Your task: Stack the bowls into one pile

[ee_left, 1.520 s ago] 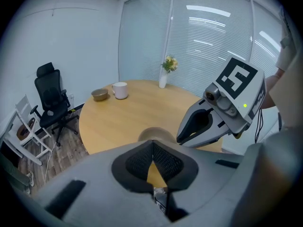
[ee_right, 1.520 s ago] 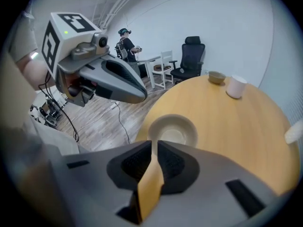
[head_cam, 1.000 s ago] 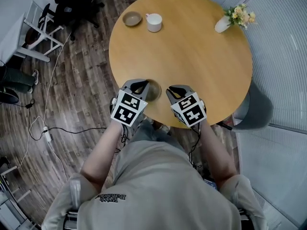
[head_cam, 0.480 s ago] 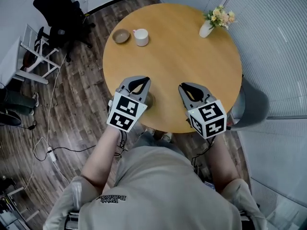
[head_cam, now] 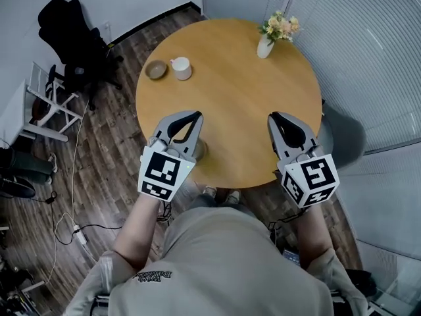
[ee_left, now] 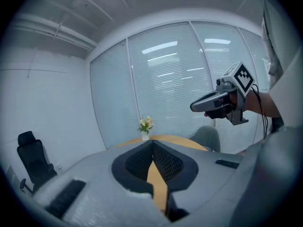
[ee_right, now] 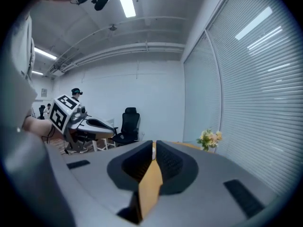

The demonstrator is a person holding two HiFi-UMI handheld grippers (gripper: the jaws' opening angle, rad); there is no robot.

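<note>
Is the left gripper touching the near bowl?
Cannot tell. In the head view the left gripper overlaps the bowl; the left gripper view shows jaws shut on nothing, no bowl in sight.

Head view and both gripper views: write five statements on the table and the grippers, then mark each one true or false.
1. A small brown bowl sits beside the white cup on the far left of the table. True.
2. The vase lies tipped over at mid-table. False: the vase stands upright near the far edge.
3. The right gripper holds a bowl. False: its jaws are together with nothing between them.
4. A second bowl shows partly beneath the left gripper, near the table's near edge. True.
5. The bowls are already in one pile. False: they lie apart, one far and one near.
</note>
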